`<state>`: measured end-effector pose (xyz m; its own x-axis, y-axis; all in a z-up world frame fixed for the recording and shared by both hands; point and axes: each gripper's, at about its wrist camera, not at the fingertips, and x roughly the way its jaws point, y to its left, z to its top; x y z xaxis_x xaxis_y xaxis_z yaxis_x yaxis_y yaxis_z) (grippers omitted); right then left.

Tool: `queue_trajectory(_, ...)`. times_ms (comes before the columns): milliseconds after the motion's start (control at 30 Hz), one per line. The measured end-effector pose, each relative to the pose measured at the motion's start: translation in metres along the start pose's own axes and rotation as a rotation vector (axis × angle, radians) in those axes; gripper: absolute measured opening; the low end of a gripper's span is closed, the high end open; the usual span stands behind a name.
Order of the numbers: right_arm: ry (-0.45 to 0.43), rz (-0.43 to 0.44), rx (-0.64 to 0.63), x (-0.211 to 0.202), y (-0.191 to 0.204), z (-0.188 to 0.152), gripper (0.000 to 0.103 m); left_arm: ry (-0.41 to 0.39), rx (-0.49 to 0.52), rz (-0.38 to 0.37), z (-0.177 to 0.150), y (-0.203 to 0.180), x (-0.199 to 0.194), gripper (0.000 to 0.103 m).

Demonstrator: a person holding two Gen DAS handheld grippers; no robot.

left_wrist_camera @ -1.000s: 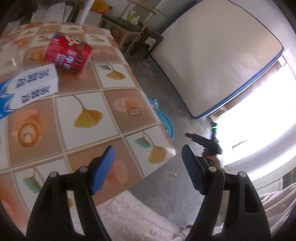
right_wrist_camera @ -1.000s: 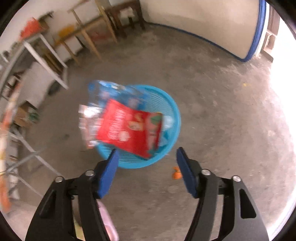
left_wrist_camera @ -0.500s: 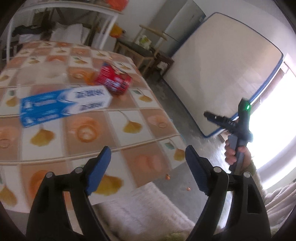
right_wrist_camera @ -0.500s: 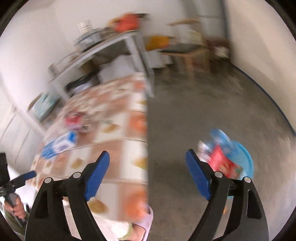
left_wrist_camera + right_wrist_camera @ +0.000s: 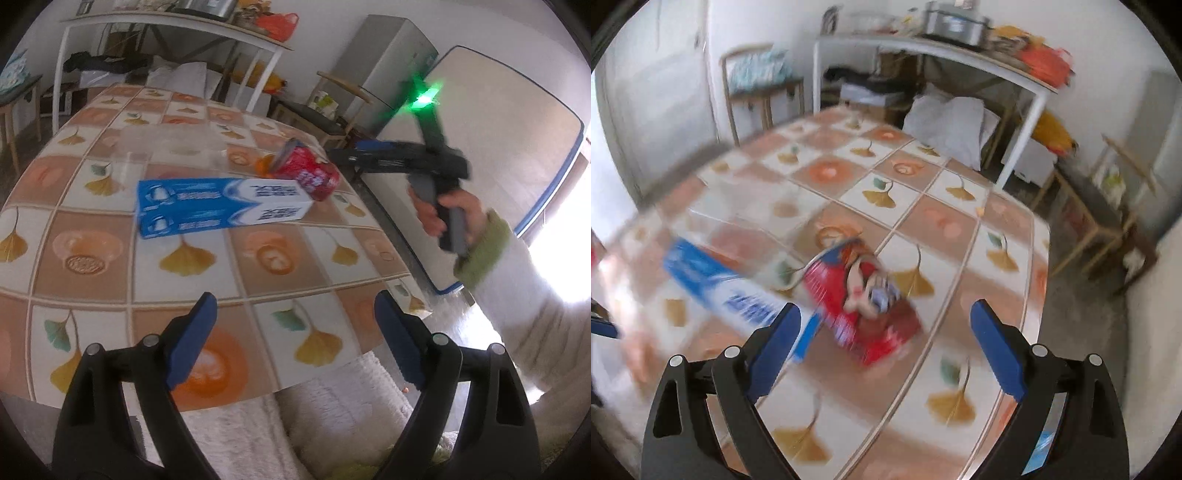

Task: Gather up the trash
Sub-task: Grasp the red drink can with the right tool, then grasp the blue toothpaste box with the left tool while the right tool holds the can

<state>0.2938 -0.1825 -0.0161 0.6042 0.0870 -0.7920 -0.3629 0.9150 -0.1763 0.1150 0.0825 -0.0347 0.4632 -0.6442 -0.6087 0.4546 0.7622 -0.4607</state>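
A red snack packet lies on the tiled table, touching the end of a blue-and-white toothpaste box. In the right wrist view the red packet lies just beyond and between my open fingers, with the blurred toothpaste box to its left. My left gripper is open and empty over the table's near edge. My right gripper is open and empty above the table; from the left wrist view its body hovers right of the packet.
An orange object sits behind the red packet. A clear plastic item lies left of it. A white fluffy cloth is below the table's near edge. A white shelf frame, chairs and a mattress surround the table.
My right gripper has swung from the blue basket on the floor, where the red wrapper dropped, up to the table over the red packet. My left gripper has tilted up toward the table.
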Motion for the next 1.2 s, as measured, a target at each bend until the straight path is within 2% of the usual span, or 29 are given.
queue_trajectory(67,0.044,-0.014,-0.044,0.023,0.004,0.012,0.091,-0.002,-0.014,0.002,0.0,0.01,-0.001,0.083)
queue_trajectory(233,0.147,0.067,-0.086,0.057,0.009,0.024,0.092,-0.005,-0.024,0.011,0.001,0.025,-0.003,0.083)
queue_trajectory(300,0.162,0.097,-0.082,0.061,0.01,0.022,0.091,-0.005,-0.026,0.008,0.002,0.029,-0.003,0.083)
queue_trajectory(333,0.163,0.103,-0.079,0.063,0.011,0.021,0.09,-0.006,-0.024,0.007,0.003,0.031,-0.003,0.083)
queue_trajectory(367,0.162,0.104,-0.078,0.063,0.011,0.019,0.081,-0.006,-0.022,0.009,0.004,0.032,-0.003,0.083)
queue_trajectory(400,0.16,0.091,-0.074,0.061,0.011,0.016,0.074,-0.007,-0.02,0.01,0.005,0.033,-0.002,0.083)
queue_trajectory(433,0.153,0.082,-0.069,0.06,0.01,0.015,0.072,-0.007,-0.017,0.009,0.006,0.033,-0.001,0.083)
queue_trajectory(600,0.109,0.082,0.006,0.047,0.001,0.001,0.071,-0.019,0.013,0.016,0.015,0.03,0.001,0.083)
queue_trajectory(767,0.027,0.086,0.116,0.019,-0.008,-0.021,0.071,-0.021,0.051,0.034,0.024,0.022,0.005,0.083)
queue_trajectory(967,-0.015,0.131,0.249,-0.01,-0.019,-0.055,0.071,-0.005,0.183,0.094,0.049,0.002,0.018,0.083)
queue_trajectory(1033,-0.027,0.156,0.297,-0.017,-0.022,-0.069,0.071,0.01,0.235,0.088,0.065,-0.001,0.029,0.083)
queue_trajectory(1133,-0.034,0.192,0.363,-0.025,-0.027,-0.086,0.071,0.1,0.295,0.082,0.092,0.001,0.058,0.083)
queue_trajectory(1200,-0.04,0.206,0.386,-0.028,-0.029,-0.094,0.071,0.153,0.329,0.128,0.106,0.008,0.08,0.083)
